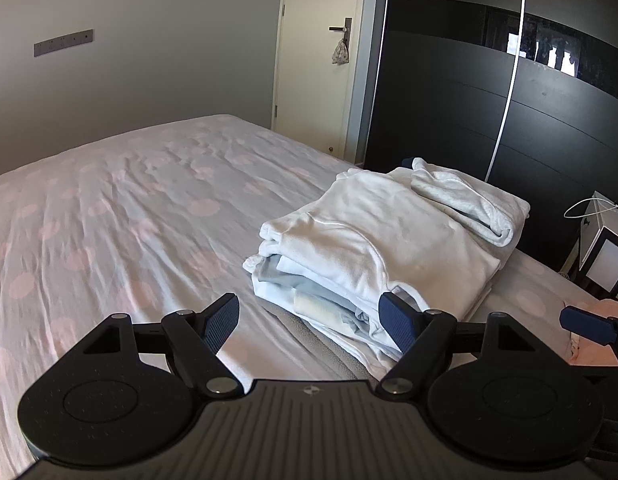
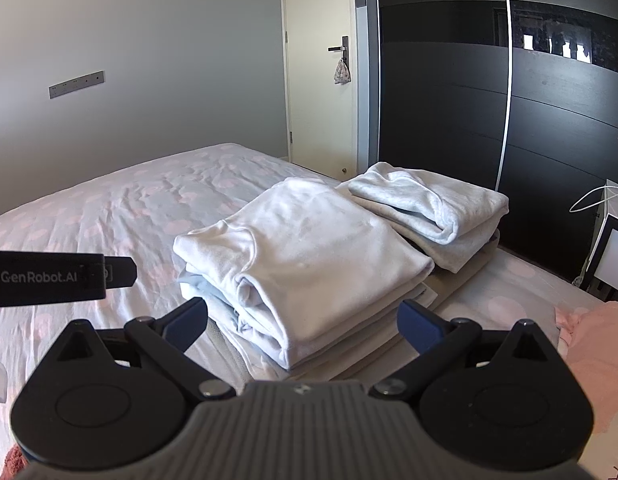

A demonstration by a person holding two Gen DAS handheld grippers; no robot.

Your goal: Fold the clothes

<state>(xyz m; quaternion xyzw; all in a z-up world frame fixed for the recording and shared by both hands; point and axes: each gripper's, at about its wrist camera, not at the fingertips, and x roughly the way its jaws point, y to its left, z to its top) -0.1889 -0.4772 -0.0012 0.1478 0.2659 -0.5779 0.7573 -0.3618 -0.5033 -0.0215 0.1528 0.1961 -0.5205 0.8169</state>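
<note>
A stack of folded white and pale blue clothes [image 1: 373, 252] [image 2: 305, 256] lies on the bed, with a smaller folded grey-white garment [image 1: 465, 200] [image 2: 429, 204] on its far right part. My left gripper [image 1: 313, 320] is open and empty, its fingers level with the stack's near edge. Just in front of the stack my right gripper [image 2: 305, 320] stands open, holding nothing. A pink garment [image 2: 597, 360] [image 1: 593, 332] lies at the right, beside my right gripper. The body of the left gripper [image 2: 57, 278] shows at the left of the right wrist view.
The bed sheet [image 1: 129, 216] with pale pink dots stretches wide to the left. A dark wardrobe [image 1: 509, 92] stands behind the stack, a white door [image 1: 321, 64] beside it. A white bedside box [image 1: 607, 248] sits at the right edge.
</note>
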